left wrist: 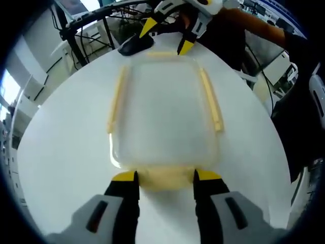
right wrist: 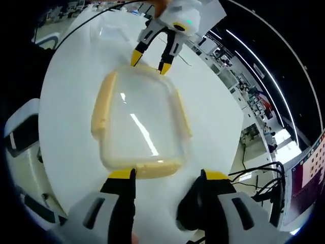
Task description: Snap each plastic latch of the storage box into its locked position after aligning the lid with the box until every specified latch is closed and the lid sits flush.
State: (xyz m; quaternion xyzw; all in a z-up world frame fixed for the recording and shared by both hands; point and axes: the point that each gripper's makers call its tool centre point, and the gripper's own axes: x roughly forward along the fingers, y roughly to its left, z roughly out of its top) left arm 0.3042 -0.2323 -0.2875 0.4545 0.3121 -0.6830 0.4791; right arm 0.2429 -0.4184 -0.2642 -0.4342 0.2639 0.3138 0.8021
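Note:
A clear storage box point(left wrist: 165, 114) with its clear lid on lies on the white table point(left wrist: 66, 152). Pale yellow latches run along its left side point(left wrist: 116, 99), right side point(left wrist: 212, 99), far end point(left wrist: 162, 53) and near end point(left wrist: 165, 180). My left gripper point(left wrist: 165, 178) is open, its yellow tips on either side of the near-end latch. My right gripper point(left wrist: 166, 38) hangs open over the far end. In the right gripper view the box point(right wrist: 139, 122) lies ahead of my right gripper point(right wrist: 168, 175), whose tips flank the closest latch point(right wrist: 152, 169). The left gripper point(right wrist: 151, 62) stands open at the opposite end.
A black object point(left wrist: 133, 46) lies on the table just beyond the box. A person's orange sleeve point(left wrist: 254, 23) shows behind the right gripper. A second clear container point(right wrist: 109, 33) sits farther along the table. Cables point(right wrist: 254, 175) hang past the table edge.

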